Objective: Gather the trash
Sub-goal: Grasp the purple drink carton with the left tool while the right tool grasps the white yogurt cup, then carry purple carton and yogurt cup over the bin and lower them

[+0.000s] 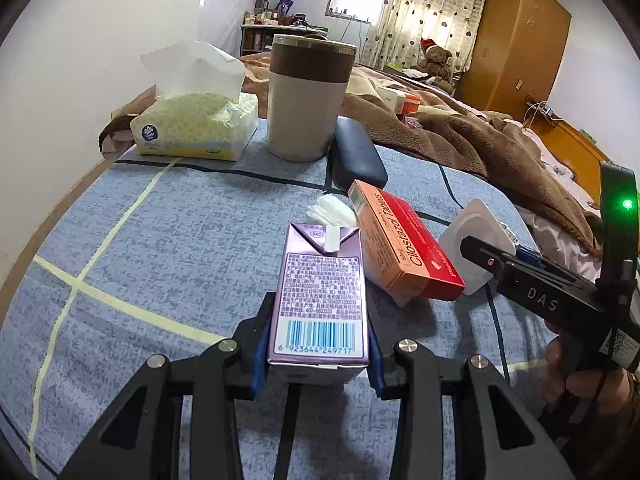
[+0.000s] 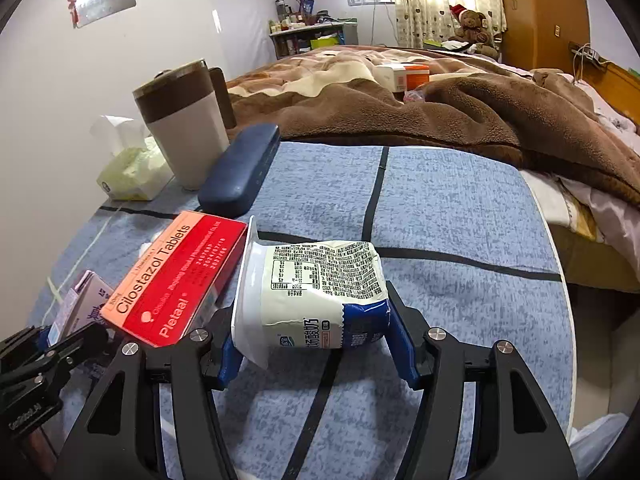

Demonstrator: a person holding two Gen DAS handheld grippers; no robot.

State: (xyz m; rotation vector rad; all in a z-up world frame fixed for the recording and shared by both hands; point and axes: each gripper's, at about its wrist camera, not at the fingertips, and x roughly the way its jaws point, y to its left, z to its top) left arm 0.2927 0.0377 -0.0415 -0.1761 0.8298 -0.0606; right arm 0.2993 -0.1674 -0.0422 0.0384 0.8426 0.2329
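Milk carton [image 1: 320,300], purple, "SIG" on top, lies on blue checked cloth [image 1: 160,240], squeezed by left gripper [image 1: 318,344] | yogurt cup [image 2: 316,296] lies sideways, pinched by right gripper [image 2: 316,344] | red box [image 2: 180,276] says "Cilostazol Tablets", "Pletaal" | bed [image 2: 400,92] behind.
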